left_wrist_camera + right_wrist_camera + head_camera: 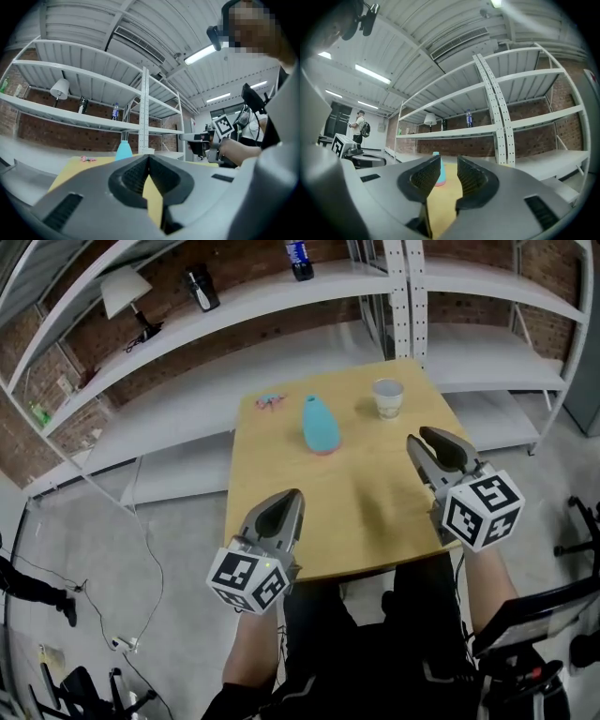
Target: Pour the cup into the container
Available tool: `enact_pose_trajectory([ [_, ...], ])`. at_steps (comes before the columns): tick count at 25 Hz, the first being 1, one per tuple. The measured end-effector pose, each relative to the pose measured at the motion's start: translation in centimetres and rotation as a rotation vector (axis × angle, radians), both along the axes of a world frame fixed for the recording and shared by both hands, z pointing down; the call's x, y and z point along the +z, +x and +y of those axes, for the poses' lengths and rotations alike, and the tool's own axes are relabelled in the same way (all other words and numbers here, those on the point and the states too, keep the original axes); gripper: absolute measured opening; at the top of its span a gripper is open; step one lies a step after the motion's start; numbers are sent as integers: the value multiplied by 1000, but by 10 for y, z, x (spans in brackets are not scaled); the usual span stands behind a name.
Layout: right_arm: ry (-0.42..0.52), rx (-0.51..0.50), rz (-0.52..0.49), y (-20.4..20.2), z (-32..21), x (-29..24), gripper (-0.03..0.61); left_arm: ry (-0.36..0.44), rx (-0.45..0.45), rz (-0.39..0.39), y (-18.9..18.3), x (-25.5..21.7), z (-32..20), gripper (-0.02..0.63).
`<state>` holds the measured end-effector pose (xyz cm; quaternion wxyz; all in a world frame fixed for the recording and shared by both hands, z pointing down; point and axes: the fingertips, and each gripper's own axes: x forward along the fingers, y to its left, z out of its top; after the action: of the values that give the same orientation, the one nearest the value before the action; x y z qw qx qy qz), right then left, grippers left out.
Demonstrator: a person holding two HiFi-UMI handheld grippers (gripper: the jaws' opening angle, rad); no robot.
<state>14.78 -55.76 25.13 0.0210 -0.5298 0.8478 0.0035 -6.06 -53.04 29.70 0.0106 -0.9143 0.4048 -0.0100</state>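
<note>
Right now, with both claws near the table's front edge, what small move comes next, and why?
Probably move the right claw forward toward the white paper cup: its jaws stand slightly apart and empty, and the cup sits untouched ahead of it, right of the turquoise tapered container.

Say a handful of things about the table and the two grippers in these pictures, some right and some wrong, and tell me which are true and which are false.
1. The cup stands upright on the table. True.
2. The right gripper is holding the cup. False: its jaws stand a little apart with nothing between them, and the cup stands apart, beyond it.
3. The left gripper has its jaws together and holds nothing. True.
4. The teal container lies on its side. False: it stands upright.
5. In the head view the teal container is to the left of the cup. True.
</note>
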Motion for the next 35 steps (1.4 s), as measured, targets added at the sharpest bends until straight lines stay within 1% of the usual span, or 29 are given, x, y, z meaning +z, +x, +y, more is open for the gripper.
enact_pose_trajectory([
  [2,-15,18,12,4,-24,3,111,6,-18,-16,-5,-2,-23,2],
  [5,-51,27,35,6,-60,13,189,-2,-25,-40,-8,4,-53,2],
  [9,-113,27,30,6,-104,30,249,-47,23,-41,3,18,-78,2],
  [13,-173,102,69,21,-138,55,320,-85,100,-84,17,32,-92,2],
  [16,-214,105,68,28,-156,73,332,-107,166,-90,27,38,-101,2],
  [19,-251,90,83,33,-173,85,336,-102,248,-100,38,41,-107,2],
  [21,-261,75,97,35,-184,87,336,-99,305,-109,47,42,-109,2],
  [23,-265,56,104,34,-191,89,336,-112,344,-102,52,43,-111,2],
  [27,-273,14,102,24,-203,92,336,-112,358,-94,56,39,-117,2],
  [31,-271,8,91,27,-214,91,336,-110,375,-101,59,40,-117,2],
  [35,-291,-10,97,27,-220,95,336,-108,387,-101,60,41,-115,2],
])
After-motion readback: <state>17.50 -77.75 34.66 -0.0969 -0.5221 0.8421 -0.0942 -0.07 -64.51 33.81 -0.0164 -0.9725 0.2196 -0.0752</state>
